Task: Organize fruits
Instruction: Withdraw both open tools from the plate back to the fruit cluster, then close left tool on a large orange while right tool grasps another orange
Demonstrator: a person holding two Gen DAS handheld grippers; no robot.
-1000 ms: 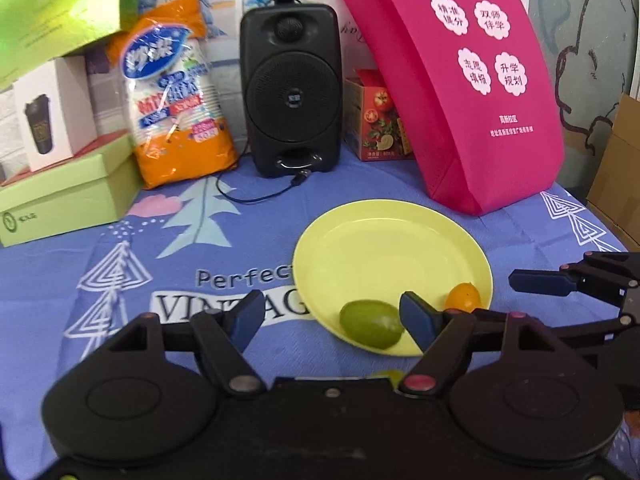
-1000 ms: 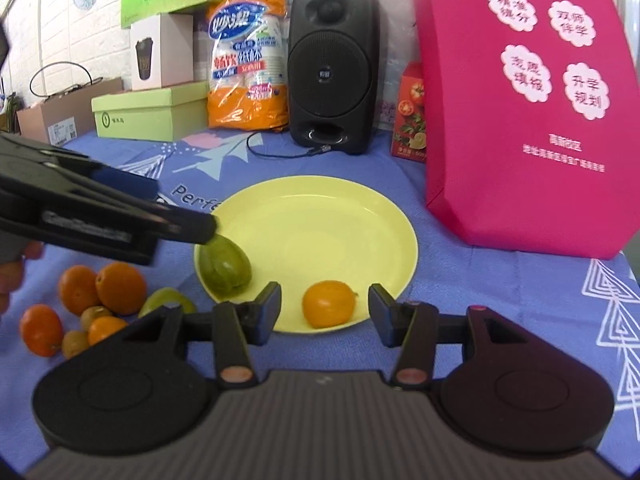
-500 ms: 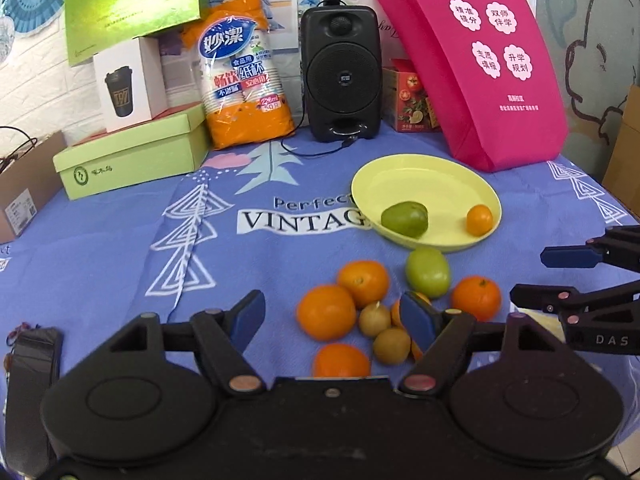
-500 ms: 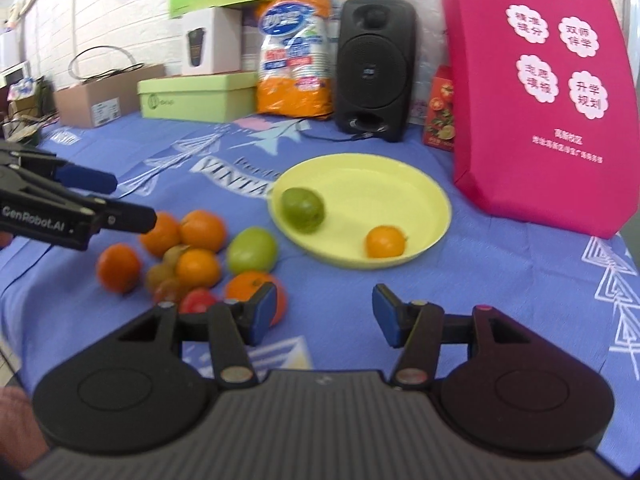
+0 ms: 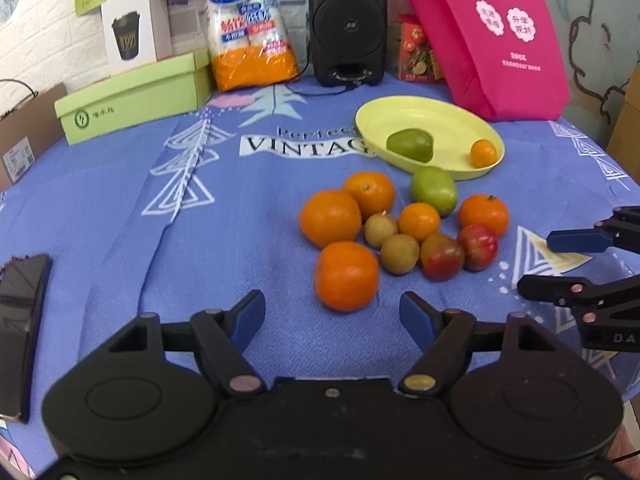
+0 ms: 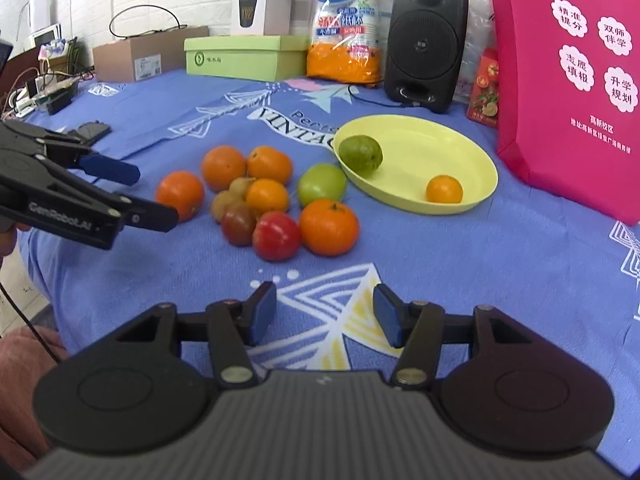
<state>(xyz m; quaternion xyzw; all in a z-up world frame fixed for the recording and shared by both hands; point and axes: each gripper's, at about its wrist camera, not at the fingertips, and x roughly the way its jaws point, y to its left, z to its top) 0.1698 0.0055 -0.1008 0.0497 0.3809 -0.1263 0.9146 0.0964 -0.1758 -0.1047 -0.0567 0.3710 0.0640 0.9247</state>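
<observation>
From the left wrist camera, the left gripper (image 5: 332, 316) stood with its jaws well apart and nothing between the pads, poised over the blue tablecloth (image 5: 120, 216). Just ahead of it lay the nearest orange (image 5: 346, 275), the front of a loose pile of fruit: two more oranges (image 5: 330, 218) behind it, two small brown fruits (image 5: 399, 253), two reddish fruits (image 5: 442, 256), a small orange one (image 5: 419, 221), another orange (image 5: 483, 215) and a green fruit (image 5: 434, 190). Beyond the pile sat a yellow plate (image 5: 440, 120) holding a green fruit (image 5: 410, 145) and a small orange fruit (image 5: 483, 153), apart from each other. The right gripper (image 5: 560, 260) reached in from the right edge, clear of the fruit. A dark phone (image 5: 20, 320) lay at the left edge. A black speaker (image 5: 347, 24), a green box (image 5: 132, 98) and a pink bag (image 5: 496, 36) stood at the back.

From the right wrist camera, the right gripper (image 6: 325, 314) had its jaws partly apart with only tablecloth (image 6: 480, 264) showing between them; it held nothing. The pile lay ahead, a red fruit (image 6: 277, 236) and an orange (image 6: 329, 227) nearest. The plate (image 6: 472, 148) sat to the right of the pile, with the green fruit (image 6: 360, 156) at its left side and the small orange fruit (image 6: 444, 189) near its front rim. The left gripper (image 6: 154, 194) came in from the left, empty, its tips just beside the leftmost orange (image 6: 180, 194).
</observation>
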